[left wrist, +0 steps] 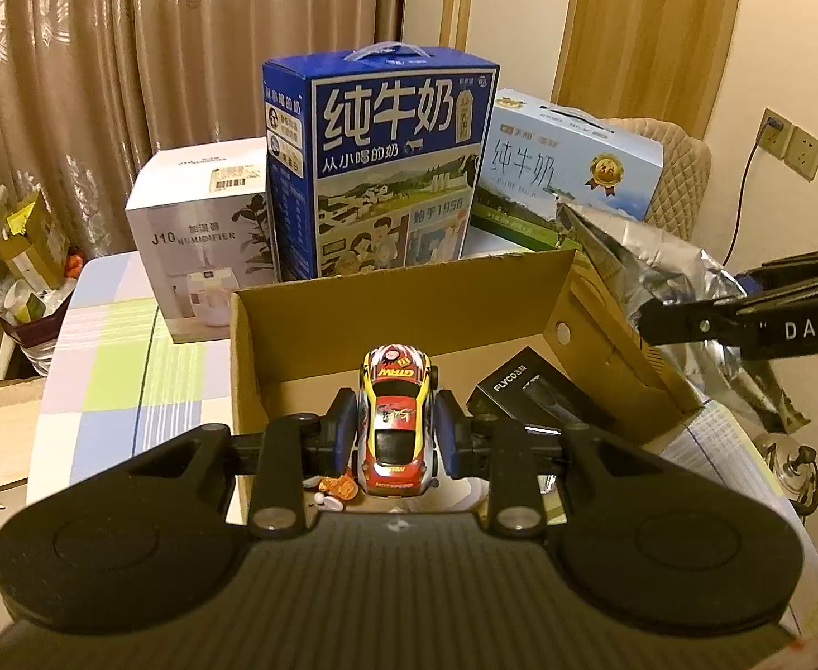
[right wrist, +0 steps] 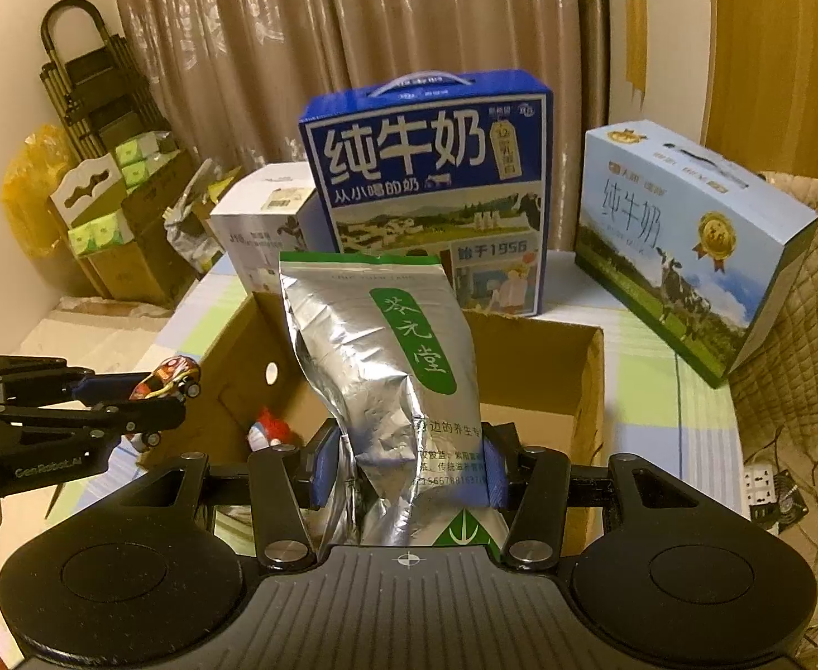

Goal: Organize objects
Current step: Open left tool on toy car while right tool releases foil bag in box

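Curtains (left wrist: 129, 56), wall sockets (left wrist: 791, 142), folded trolley (right wrist: 90, 78)

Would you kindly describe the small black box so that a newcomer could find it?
Find the open cardboard box in front of the tall blue milk carton. The black box lies inside it, at its right side. It alone is black, with white "FLYCO" lettering.
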{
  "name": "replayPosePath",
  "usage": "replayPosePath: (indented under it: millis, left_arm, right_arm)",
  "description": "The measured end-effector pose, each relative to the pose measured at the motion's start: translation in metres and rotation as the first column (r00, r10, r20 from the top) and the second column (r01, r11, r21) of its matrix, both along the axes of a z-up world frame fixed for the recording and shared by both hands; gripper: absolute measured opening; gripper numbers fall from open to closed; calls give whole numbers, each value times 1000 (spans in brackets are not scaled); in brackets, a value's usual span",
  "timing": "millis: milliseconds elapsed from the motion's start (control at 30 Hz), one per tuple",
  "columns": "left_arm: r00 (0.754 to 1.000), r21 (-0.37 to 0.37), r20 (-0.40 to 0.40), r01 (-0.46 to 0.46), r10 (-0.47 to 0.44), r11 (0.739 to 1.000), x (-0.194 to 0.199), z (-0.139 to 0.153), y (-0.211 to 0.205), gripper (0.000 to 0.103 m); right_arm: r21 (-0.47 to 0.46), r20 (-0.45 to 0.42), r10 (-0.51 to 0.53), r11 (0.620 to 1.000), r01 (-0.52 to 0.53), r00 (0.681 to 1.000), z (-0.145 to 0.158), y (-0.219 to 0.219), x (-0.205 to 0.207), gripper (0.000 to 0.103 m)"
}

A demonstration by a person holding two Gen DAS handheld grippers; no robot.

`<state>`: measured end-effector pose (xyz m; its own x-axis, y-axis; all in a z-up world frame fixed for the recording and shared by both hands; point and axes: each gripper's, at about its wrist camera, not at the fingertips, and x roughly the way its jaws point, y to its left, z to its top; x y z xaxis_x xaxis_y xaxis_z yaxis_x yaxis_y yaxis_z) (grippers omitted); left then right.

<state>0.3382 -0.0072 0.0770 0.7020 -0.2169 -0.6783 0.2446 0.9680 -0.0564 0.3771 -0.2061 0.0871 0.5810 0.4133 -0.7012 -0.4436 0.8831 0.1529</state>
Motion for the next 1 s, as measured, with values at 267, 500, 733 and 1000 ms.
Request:
replayPosePath:
  millis: [267, 500, 733, 1000]
  left_arm:
    - [1000, -9, -9, -23, 23, 1000, 23, -18, -4, 27]
    - [999, 8, -22, -23, 23, 1000, 26, -28, -7, 34]
    - [999, 14, -29, -24, 24, 1000, 24, -30, -4, 34]
    - [1000, 15, -23, -20, 20, 1000, 22, -25, -2, 34]
  right_arm:
    - [-1, -22, -2, 1000, 2, 1000, -16, 1, 14, 47]
    - [0, -34, -6, 1000, 6, 999, -23, 0, 16, 47]
    - [5, -39, -6, 1000, 6, 999, -24, -1, 14, 47]
    - [5, -34, -3, 1000, 4, 999, -19, 1, 14, 47]
